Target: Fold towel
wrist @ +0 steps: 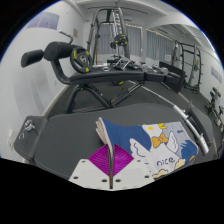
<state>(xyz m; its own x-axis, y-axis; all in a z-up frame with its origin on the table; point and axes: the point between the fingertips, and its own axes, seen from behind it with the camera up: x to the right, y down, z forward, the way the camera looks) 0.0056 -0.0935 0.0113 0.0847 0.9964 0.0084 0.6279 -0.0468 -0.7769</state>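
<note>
One corner of the white cartoon-printed cloth towel [150,150] lifts off the dark surface [60,130], pinched in the closed gripper [112,172]; folding looks barely begun.

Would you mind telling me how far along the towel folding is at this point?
Done: one edge of the towel is lifted off the dark table. In hand: the tongs appear shut on that raised edge, pink pad showing beside it. Left: carry it over and lay it flat; no finished fold shows yet.
</note>
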